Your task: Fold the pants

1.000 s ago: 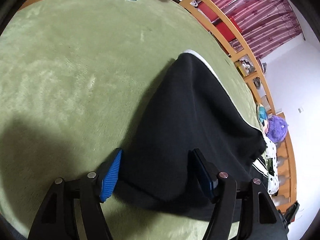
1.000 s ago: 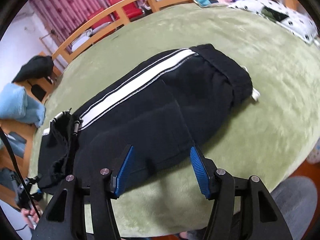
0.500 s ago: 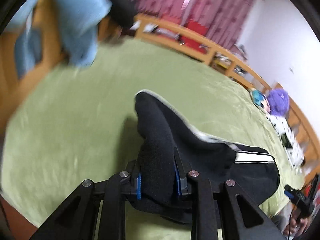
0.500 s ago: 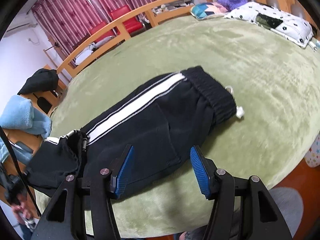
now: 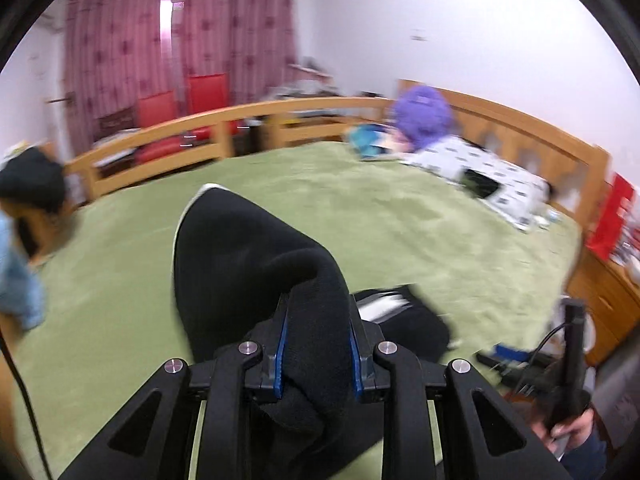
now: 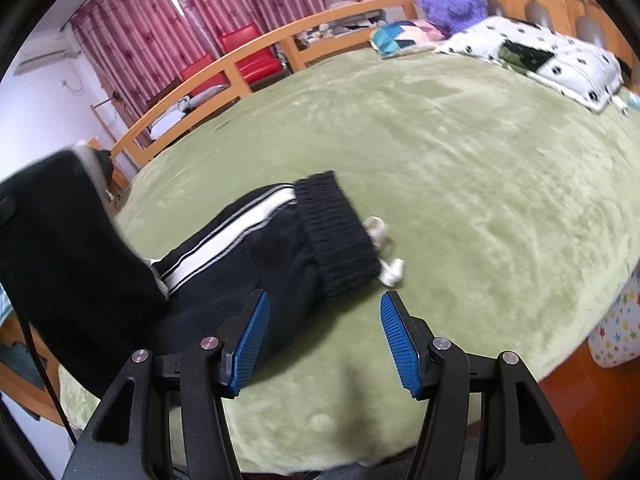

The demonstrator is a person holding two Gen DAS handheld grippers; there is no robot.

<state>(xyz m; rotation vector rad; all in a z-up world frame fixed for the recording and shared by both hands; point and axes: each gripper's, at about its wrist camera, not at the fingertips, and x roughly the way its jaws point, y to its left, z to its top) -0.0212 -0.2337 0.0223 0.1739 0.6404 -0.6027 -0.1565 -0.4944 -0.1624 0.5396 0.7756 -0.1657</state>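
Pants [image 5: 248, 264], black with a white side stripe, fill the lower middle of the left wrist view. The left tool [image 5: 316, 356] is clamped tight on a thick bunch of the black cloth, its blue pads pressed against the fabric on both sides. From the grip the cloth rises toward 11 o'clock in a lifted hump with a pale hem at its tip, held off the green bed cover [image 5: 400, 232]. Toward 3 o'clock the striped part lies on the cover. At 1 o'clock sit a purple plush toy [image 5: 420, 114] and a spotted white pillow [image 5: 480, 172] by the wooden bed rail [image 5: 240, 116]. Red chairs [image 5: 180, 116] and a pink curtain [image 5: 180, 32] stand at 11 o'clock.

In the right wrist view the right tool [image 6: 323, 338] hangs wide open and holds nothing. Just past its left pad, toward 11 o'clock, lies the ribbed waistband, flat on the cover, with a white drawstring end [image 6: 390, 272] beside it at 12 o'clock. The stripe runs off toward 9 o'clock, where the raised, blurred leg end stands up from the bed.
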